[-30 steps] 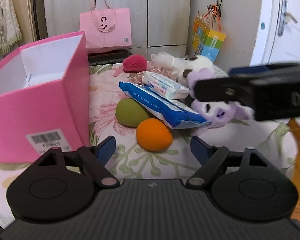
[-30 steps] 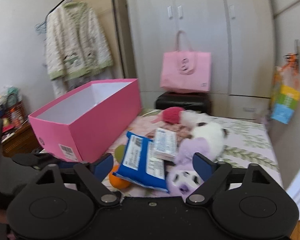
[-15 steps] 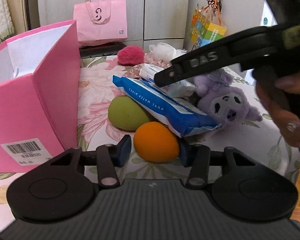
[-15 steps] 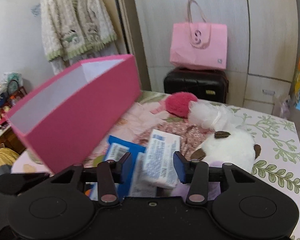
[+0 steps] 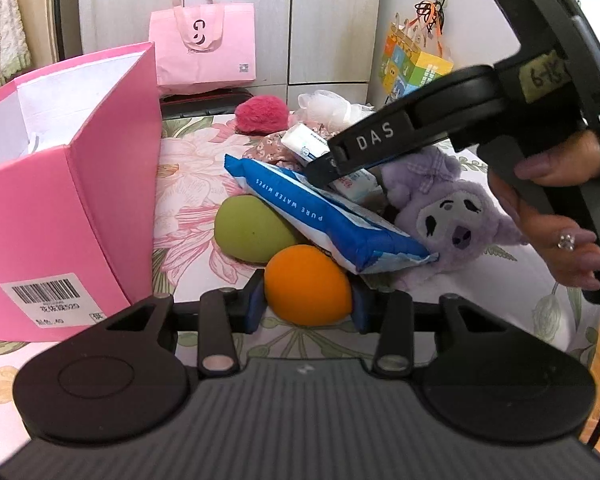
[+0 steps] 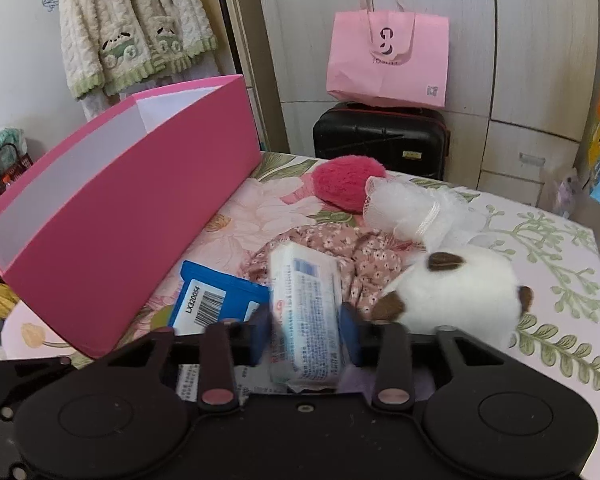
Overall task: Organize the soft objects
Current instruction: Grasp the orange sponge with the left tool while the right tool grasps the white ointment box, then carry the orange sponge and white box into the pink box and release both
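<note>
Pink, tall rectangular cardboard box (image 5: 60, 208), open-topped, stands at the left of the floral-print bedspread (image 5: 188, 184). Beside it, a heap of soft items: green egg-shaped sponge (image 5: 248, 232); blue flat pack of wet wipes (image 5: 324, 216) lying across it; purple plush toy (image 5: 452, 220) at the right; white plush toy with brown patches (image 6: 460, 288); magenta fluffy pompom (image 6: 348, 182) at the far end. Left gripper (image 5: 307, 304): jaws closed on the orange egg-shaped sponge (image 5: 306, 290), which rests on the bedspread. Right gripper (image 6: 306, 334): jaws closed on the small white tissue packet (image 6: 306, 312) atop the heap.
</note>
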Demonstrator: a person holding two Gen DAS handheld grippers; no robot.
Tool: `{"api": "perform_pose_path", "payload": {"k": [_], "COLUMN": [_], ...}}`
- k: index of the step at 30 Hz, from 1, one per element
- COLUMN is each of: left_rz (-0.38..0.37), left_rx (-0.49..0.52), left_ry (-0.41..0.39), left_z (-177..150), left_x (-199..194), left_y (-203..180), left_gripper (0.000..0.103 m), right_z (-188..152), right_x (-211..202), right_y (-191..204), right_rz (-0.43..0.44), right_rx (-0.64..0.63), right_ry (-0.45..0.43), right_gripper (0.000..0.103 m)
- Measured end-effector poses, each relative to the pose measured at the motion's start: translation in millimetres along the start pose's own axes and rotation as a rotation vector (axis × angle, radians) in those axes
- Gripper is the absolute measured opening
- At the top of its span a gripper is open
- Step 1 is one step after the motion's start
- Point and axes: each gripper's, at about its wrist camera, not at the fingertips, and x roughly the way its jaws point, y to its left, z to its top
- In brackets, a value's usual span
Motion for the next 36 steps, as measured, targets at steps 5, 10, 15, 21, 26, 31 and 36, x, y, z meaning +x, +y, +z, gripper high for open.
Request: {"api": "perform_pose_path", "payload": {"k": [5,10,15,21,26,31,36], "left_rz": [0.019,0.021,0.028,0.043,0.036,0.031,0.037], "left_rx": [0.001,-0.007,-0.014,-0.03,-0.059,-0.042,-0.029], "left_ry": [-0.01,-0.026,-0.034,-0.037,-0.015,-0.007,0.003], "left_z": [-1.7,-3.6,-5.6,-7.1,-10.5,-13.1,-14.8], "left_x": [-9.0,-22.8,-35.8,-47.3,-56.9,-77.0,-97.0], "left_y": [0.4,2.7,8.5,14.9,24.8,36.5,48.4], "left_gripper": [0.04,0.04,0.04,0.04,0.04,0.04,0.04], "right_z": [-3.4,-5.8,-13.9,-26.7,-35.9,-44.5,-48.6], "right_x": [-12.5,-34.6,-52.2,-70.9,-85.5,-103.4,-115.4], "right_y": [10.6,22.3,28.7,42.5,57.6,81.0,104.1], "right_rz": [-0.032,-0.045,-0.047,-0.028,0.0,0.057,0.117], "right_rx": [-0.035,-0.069,-0.068,-0.102,-0.138,-0.187,-0.237], "right_ry": [-0.045,-0.101,-0.133,-0.135,-0.111,-0.109,-0.092], "right_gripper": [0.035,0.035,0.035,0.035,0.035,0.035,0.035]}}
